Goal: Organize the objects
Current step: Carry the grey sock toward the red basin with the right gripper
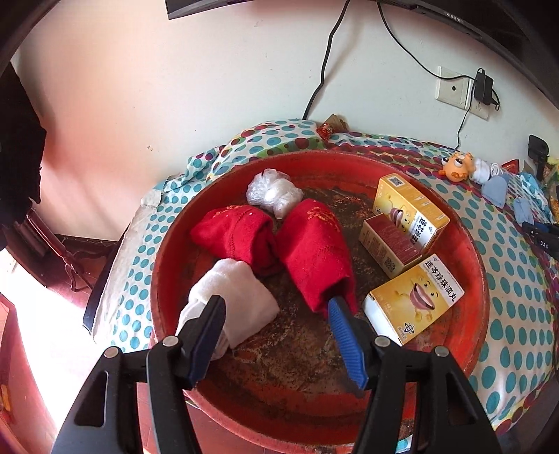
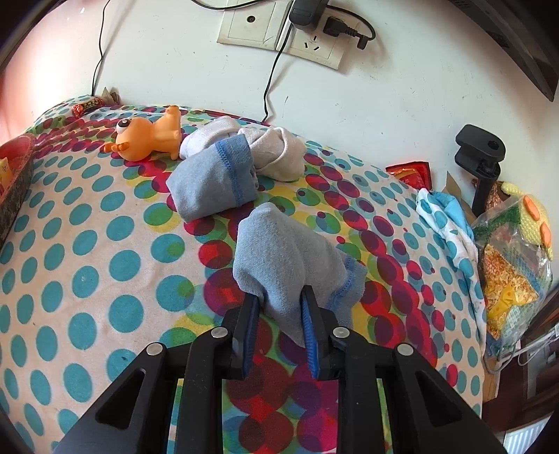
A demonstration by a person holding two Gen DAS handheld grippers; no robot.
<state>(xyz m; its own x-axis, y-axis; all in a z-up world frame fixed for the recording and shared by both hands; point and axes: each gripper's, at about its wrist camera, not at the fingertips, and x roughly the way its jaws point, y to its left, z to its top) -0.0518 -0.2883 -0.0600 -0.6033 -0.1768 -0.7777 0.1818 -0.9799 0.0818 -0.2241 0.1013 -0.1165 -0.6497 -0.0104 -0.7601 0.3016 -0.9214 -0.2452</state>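
Observation:
In the left wrist view a round red tray [image 1: 471,265] holds two rolled red socks [image 1: 241,234] [image 1: 318,251], a rolled white sock [image 1: 241,297], a plastic-wrapped bundle [image 1: 272,192] and three yellow medicine boxes [image 1: 415,300]. My left gripper [image 1: 276,300] is open above the tray, its fingers either side of the gap between the white sock and the right red sock. In the right wrist view my right gripper [image 2: 279,297] is shut on a rolled grey-blue sock [image 2: 286,258] on the dotted cloth. A second grey-blue sock [image 2: 213,181], a white sock [image 2: 276,153] and an orange toy [image 2: 146,136] lie beyond.
The dotted cloth [image 2: 87,244] covers the table against a white wall with a socket [image 2: 279,31] and cables. A black clamp stand [image 2: 485,160], a blue-dotted cloth [image 2: 447,216] and a bag of knitted items [image 2: 513,255] sit at the right edge. The tray's rim [image 2: 14,174] shows far left.

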